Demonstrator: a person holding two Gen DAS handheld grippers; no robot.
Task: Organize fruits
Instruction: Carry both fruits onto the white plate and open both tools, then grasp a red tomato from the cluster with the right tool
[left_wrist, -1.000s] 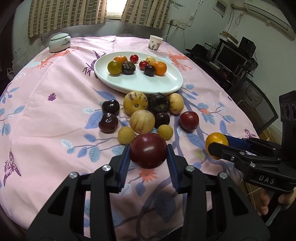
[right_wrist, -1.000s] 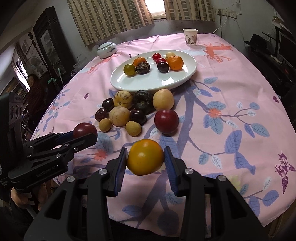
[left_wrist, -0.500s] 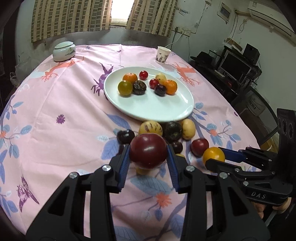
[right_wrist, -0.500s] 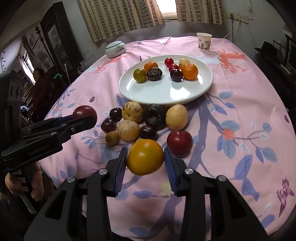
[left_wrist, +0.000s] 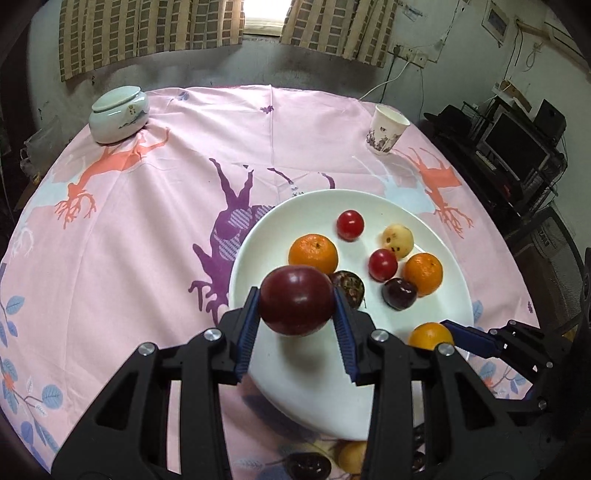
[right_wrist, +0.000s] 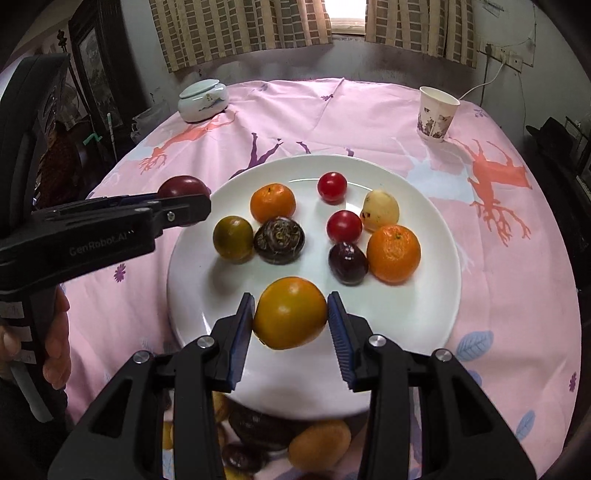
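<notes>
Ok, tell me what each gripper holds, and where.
Left gripper: dark red fruit, pinched across its sides. Right gripper: orange-yellow fruit, likewise.
</notes>
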